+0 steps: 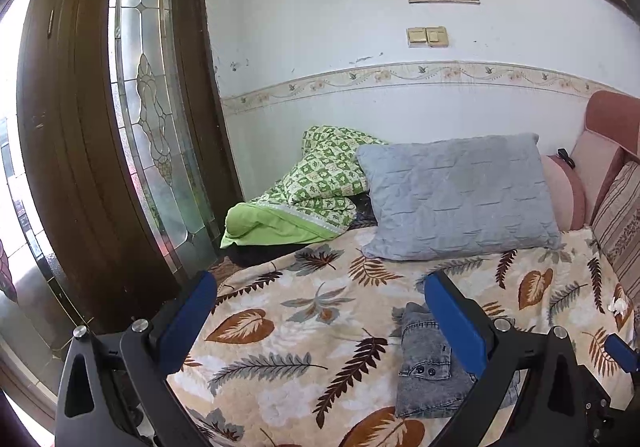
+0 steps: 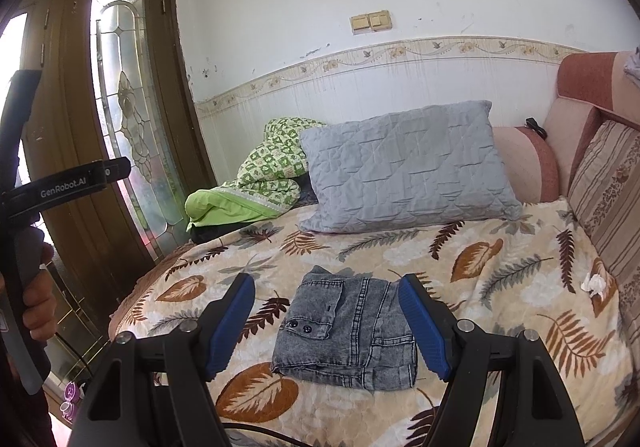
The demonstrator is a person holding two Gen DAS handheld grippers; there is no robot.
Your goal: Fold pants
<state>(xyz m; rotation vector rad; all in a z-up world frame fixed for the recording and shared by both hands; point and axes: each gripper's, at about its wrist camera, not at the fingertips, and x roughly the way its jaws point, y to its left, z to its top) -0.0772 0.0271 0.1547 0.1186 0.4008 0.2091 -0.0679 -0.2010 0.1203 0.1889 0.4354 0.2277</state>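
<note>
With the left hand-held gripper (image 1: 320, 311) and right hand-held gripper (image 2: 328, 315) both wide open and empty, the compactly folded grey acid-wash denim pants (image 2: 348, 335), lying in front of the grey quilted pillow (image 2: 408, 167), could spring unfolded, since stiff denim resists creasing on soft bedding.

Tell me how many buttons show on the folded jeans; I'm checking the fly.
2, side by side on the jeans flap: left button, right button. Others may be folded inside.
</note>
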